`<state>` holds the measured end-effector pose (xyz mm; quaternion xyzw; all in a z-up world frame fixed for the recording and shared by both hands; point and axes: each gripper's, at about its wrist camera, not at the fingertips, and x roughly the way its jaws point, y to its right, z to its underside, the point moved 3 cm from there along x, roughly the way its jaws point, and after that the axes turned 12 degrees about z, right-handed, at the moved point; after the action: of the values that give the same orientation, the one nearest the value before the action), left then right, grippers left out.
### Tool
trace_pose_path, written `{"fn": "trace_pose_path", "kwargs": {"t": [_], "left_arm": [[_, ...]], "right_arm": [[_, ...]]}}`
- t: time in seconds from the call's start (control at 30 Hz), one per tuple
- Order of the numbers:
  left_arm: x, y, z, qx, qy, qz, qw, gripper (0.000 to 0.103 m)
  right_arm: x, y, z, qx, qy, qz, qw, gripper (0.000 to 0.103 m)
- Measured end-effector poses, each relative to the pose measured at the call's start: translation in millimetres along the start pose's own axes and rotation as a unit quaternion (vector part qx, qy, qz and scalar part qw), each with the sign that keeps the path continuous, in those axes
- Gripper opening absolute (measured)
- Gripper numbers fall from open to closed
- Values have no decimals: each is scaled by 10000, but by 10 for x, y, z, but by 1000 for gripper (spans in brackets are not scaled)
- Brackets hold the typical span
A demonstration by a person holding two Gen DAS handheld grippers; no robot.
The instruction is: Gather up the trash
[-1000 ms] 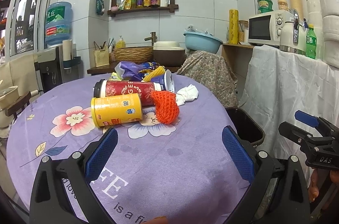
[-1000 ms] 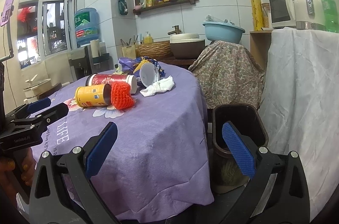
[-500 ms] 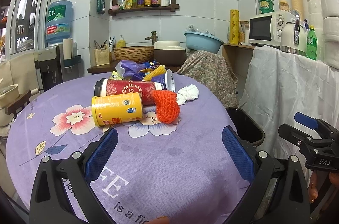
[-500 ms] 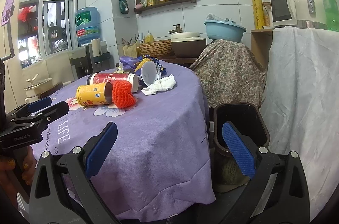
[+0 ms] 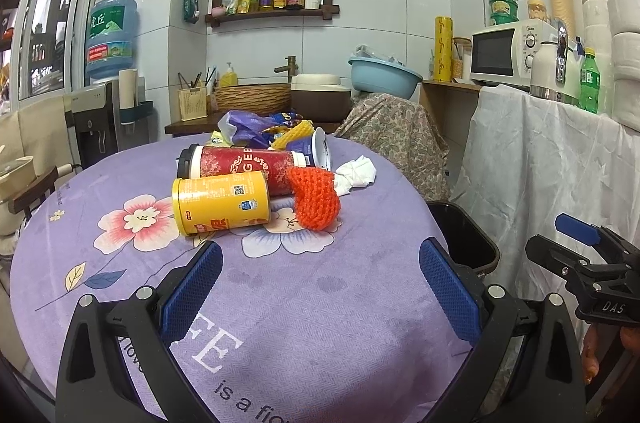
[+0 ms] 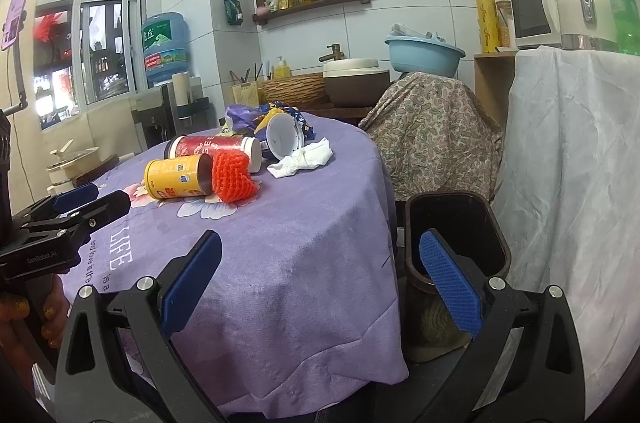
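Trash lies heaped on the purple flowered tablecloth (image 5: 320, 303): a yellow can (image 5: 221, 202) on its side, a red canister (image 5: 240, 167) behind it, an orange net (image 5: 316, 199), crumpled white tissue (image 5: 356, 174), a tipped white cup (image 5: 320, 154) and a purple bag (image 5: 248, 127). The same heap shows in the right wrist view, with the yellow can (image 6: 178, 178) and orange net (image 6: 232, 177) nearest. My left gripper (image 5: 320, 287) hangs open over the near tablecloth, short of the heap. My right gripper (image 6: 320, 275) is open beside the table edge, close to a black bin (image 6: 456, 223).
The black bin (image 5: 460, 231) stands on the floor right of the table. A cloth-draped chair (image 5: 396, 139) is behind it, and a white-covered counter (image 5: 540, 159) with a microwave (image 5: 504, 55) runs along the right. A water dispenser (image 5: 108, 71) stands at left.
Both views have shifted only slightly. The trash and the open grippers stay as they were.
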<state>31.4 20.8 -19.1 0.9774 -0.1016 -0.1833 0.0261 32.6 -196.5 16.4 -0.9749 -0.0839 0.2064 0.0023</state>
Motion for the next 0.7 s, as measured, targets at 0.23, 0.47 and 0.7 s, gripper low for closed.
{"fn": "trace_pose_path", "kwargs": {"t": [0.23,0.47,0.7], "left_arm": [[-9,16,3,14,-6,-10,10000,98],[-2,30,-14,23,-25,-7,10000,98],[2,35,-8,38,-50,0,10000,98]], "right_arm": [[11,-4,-5,-1,-11,-9,10000,98],[15,-4,1,-1,-15,-17,10000,98],[29,-12,21,-13,-48,-23,10000,98]]}}
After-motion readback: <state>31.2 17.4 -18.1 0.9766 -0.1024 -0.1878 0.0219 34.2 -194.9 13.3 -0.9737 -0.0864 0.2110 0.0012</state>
